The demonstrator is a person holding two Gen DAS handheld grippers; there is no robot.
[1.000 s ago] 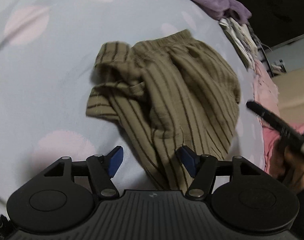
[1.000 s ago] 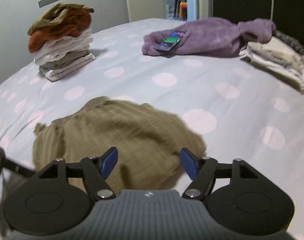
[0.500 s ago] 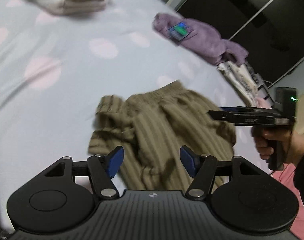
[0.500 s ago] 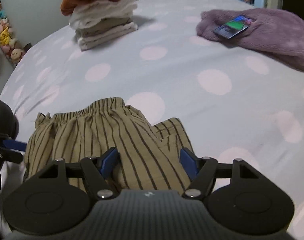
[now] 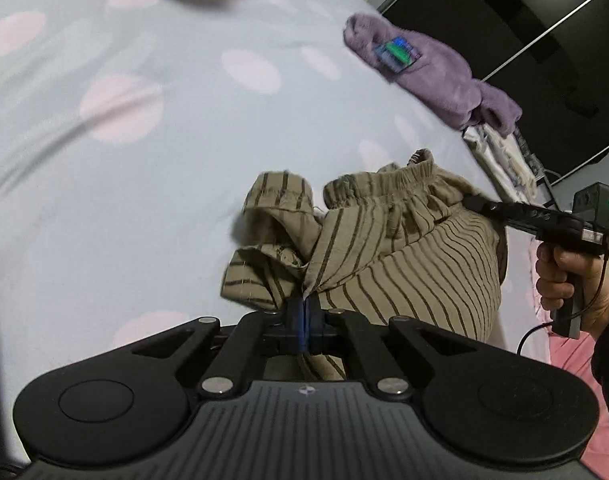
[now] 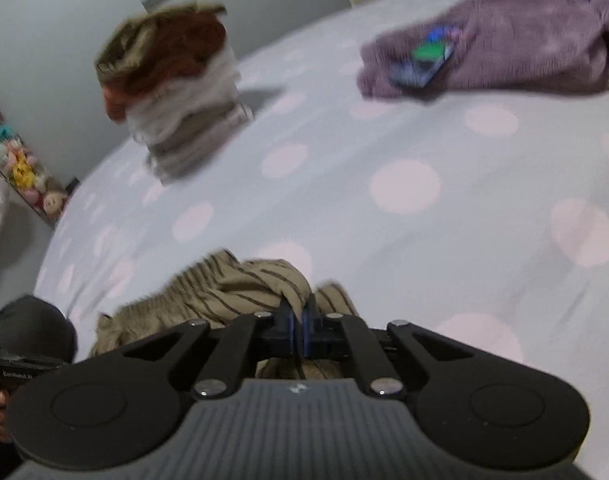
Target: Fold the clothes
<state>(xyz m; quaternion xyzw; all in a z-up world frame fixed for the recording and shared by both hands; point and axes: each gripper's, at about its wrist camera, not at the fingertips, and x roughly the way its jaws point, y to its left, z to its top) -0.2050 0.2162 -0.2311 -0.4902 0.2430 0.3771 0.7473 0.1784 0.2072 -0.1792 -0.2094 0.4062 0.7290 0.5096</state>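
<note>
striped shorts [image 5: 388, 248] bunched on dotted bedsheet [image 5: 144, 168], 6 o'clock in both views. left gripper [image 5: 303, 312] clamped tight on fabric edge; right gripper [image 6: 297, 326] likewise pinching cloth.

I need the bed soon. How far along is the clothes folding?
Done: a stack of folded clothes stands at the far side of the bed. In hand: the striped shorts, crumpled, pinched by both the left gripper and the right gripper; no fold made yet. Left: folding these, and perhaps the purple garment lying loose with a phone on it.
</note>
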